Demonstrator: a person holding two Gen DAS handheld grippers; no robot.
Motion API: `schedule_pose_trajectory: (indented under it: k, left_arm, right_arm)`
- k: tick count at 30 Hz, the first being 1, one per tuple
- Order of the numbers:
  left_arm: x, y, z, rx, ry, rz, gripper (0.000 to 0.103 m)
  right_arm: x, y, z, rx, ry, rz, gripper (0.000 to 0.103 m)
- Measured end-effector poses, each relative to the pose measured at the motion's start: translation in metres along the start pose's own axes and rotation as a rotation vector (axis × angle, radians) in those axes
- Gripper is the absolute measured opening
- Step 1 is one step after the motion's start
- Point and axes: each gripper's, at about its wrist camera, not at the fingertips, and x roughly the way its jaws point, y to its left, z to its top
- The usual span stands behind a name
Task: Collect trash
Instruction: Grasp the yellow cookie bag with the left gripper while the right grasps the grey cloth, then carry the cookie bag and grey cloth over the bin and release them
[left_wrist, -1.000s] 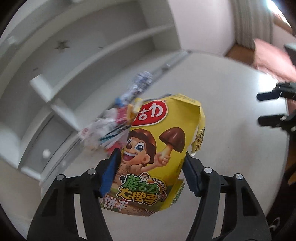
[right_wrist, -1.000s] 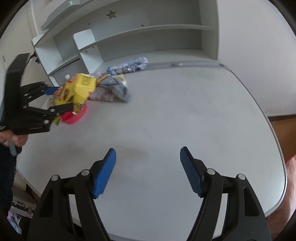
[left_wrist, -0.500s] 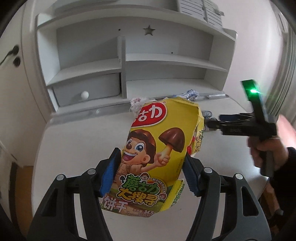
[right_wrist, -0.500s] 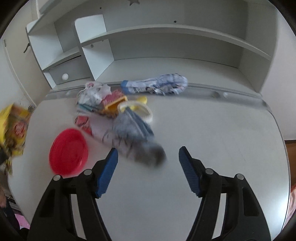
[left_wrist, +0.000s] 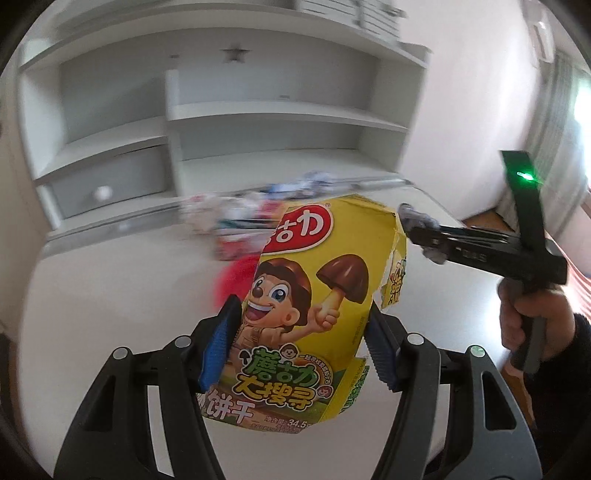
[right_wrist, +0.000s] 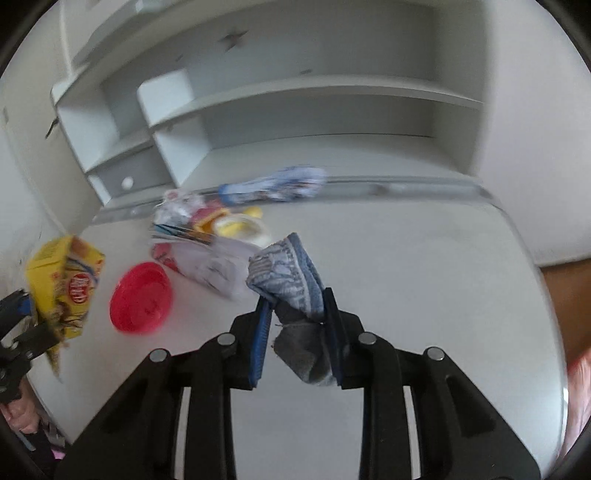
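Observation:
A yellow cartoon snack box (left_wrist: 306, 280) is pinched between the blue pads of my left gripper (left_wrist: 303, 310), held above the white table. In the right wrist view that box (right_wrist: 62, 280) and the left gripper (right_wrist: 22, 314) hang at the far left. My right gripper (right_wrist: 295, 301) is closing its jaws on a grey and blue striped sock (right_wrist: 291, 273); the pads press its sides and it hangs clear of the table. From the left wrist view, the right gripper (left_wrist: 413, 229) shows at the right with the sock (left_wrist: 417, 219) bunched at its tip.
A red round lid (right_wrist: 142, 297) lies on the table (right_wrist: 424, 277) beside a pile of wrappers (right_wrist: 199, 229). A blue and white wrapper (right_wrist: 273, 186) lies by the white shelf unit (right_wrist: 295, 110). A person's hand (left_wrist: 535, 314) grips the right tool.
My right gripper came down over the sock, narrowed its jaws onto it and raised it off the table. The left gripper rolled upright and shifted, still holding the yellow box.

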Motion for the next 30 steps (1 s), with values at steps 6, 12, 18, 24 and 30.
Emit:
schedule_pose_trajectory:
  k: [6,12,18,24,30]
  left_arm:
    - [0.024,-0.095,0.006,0.103,0.024,-0.172,0.063]
    - [0.049,-0.218,-0.012,0.230,0.087,-0.370,0.063]
    - [0.054,-0.341,-0.053,0.420,0.079,-0.448,0.064]
    - [0.044,-0.427,-0.085,0.543,0.099,-0.564,0.057]
    - [0.094,-0.478,-0.125,0.563,0.256,-0.643,0.057]
  right_arm:
    - [-0.092,-0.098,-0.079,0.206,-0.064,-0.173,0.028]
    - [-0.160,-0.189,-0.187,0.461,-0.042,-0.370,0.028]
    - [-0.208,-0.260,-0.280,0.683,0.014,-0.516,0.028]
    - [-0.229,-0.306,-0.340,0.826,0.035,-0.557,0.028]
    - [-0.209,-0.335,-0.369,0.904,0.105,-0.523,0.028]
